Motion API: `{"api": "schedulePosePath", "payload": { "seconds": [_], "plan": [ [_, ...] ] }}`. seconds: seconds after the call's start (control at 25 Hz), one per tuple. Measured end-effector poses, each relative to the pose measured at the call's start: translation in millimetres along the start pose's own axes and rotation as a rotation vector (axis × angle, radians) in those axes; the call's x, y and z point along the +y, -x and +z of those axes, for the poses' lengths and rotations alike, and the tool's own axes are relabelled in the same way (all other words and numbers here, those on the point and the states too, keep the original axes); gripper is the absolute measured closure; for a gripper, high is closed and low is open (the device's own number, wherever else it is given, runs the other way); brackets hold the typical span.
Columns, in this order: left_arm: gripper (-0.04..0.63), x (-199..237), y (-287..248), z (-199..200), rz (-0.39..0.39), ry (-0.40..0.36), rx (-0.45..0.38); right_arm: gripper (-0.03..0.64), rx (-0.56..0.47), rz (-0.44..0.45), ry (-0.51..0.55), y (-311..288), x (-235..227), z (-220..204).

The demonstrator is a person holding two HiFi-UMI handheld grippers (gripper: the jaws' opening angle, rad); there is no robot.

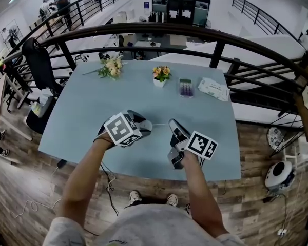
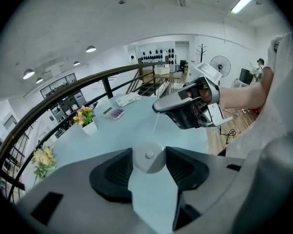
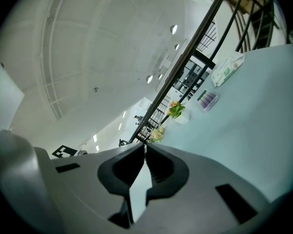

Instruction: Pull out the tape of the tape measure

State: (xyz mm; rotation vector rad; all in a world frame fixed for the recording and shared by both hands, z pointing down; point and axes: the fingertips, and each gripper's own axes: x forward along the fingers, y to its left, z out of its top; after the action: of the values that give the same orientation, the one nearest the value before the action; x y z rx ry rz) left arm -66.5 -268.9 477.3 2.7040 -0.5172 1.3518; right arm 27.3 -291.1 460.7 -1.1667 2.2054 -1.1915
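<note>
Since only a short run of tape shows between the two tools, the pull seems barely begun, and the step calls for a straight, even draw over the near half of the pale blue table [image 1: 87, 111]. The left hand-held gripper [image 1: 142, 127] has its jaws set wide and clamped on the small round white tape measure [image 2: 149, 159], with a pad pressing each side of the case. The right hand-held gripper [image 3: 145, 147], just beside it, is pinched almost fully together on the tape's free end. The tape [image 2: 156, 124] is a thin pale strip running from the case's edge to the right tool's tip. The left tool probably serves best as a fixed anchor, not letting the case turn. The right tool should then travel away along the line in which the strip leaves the case, not across it, so the strip neither twists nor kinks. Such a narrow, smooth strip could slide out of a tip pinch, so firm pressure and an unhurried pace look wise.
</note>
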Motion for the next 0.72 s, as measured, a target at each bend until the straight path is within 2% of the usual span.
{"api": "schedulePosePath", "payload": {
  "seconds": [0.72],
  "plan": [
    [0.383, -0.3, 0.4, -3.3, 0.009, -0.007, 0.013, 0.6, 0.013, 0.004, 0.03, -0.1, 4.1, -1.9]
  ]
}}
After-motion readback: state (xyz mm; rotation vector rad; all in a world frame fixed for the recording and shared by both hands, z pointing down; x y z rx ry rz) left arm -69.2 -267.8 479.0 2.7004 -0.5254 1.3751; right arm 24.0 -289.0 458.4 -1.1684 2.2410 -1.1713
